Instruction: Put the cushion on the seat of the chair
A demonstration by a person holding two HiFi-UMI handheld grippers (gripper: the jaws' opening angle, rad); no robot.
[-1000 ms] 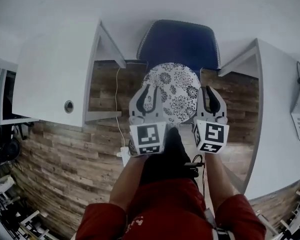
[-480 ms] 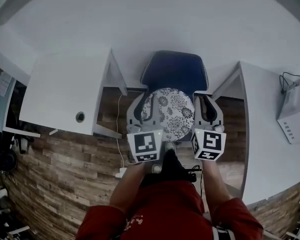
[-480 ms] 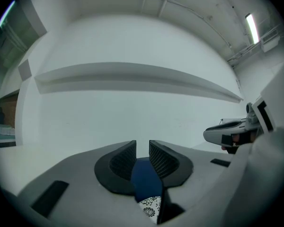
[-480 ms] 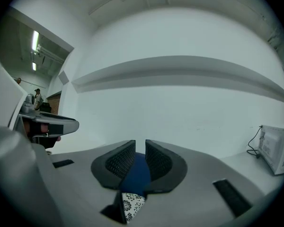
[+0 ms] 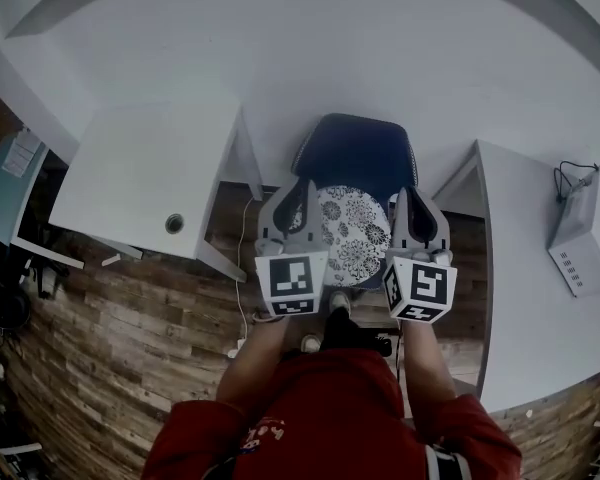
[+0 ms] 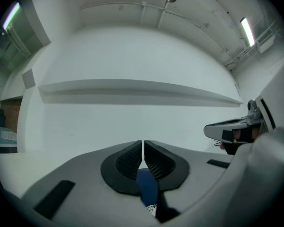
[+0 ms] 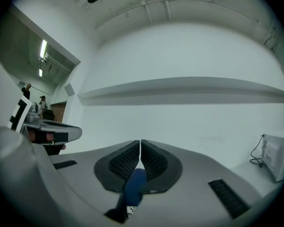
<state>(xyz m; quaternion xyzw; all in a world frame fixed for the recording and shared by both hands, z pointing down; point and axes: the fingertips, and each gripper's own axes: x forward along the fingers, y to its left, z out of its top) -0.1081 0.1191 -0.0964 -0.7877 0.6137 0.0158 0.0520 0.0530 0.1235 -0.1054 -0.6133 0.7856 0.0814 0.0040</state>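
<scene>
A round cushion (image 5: 352,230) with a black-and-white flower print hangs between my two grippers, just over the front of the dark blue chair (image 5: 356,152). My left gripper (image 5: 302,190) is shut on the cushion's left edge and my right gripper (image 5: 406,200) on its right edge. In the left gripper view the left gripper (image 6: 143,148) has its jaws pressed almost together, with a blue fold of the cushion (image 6: 147,188) below them. The right gripper view shows the right gripper (image 7: 140,148) the same way, with a blue fold of the cushion (image 7: 134,186). The cushion hides the chair seat.
A white desk (image 5: 145,173) stands to the chair's left and another white desk (image 5: 525,268) to its right, carrying a grey device (image 5: 572,238) with a cable. A white wall lies behind the chair. A cord (image 5: 242,268) runs across the wooden floor (image 5: 130,338).
Both grippers have carried the cushion forward, from in front of the chair to over its front part. The jaws stay shut on it.
</scene>
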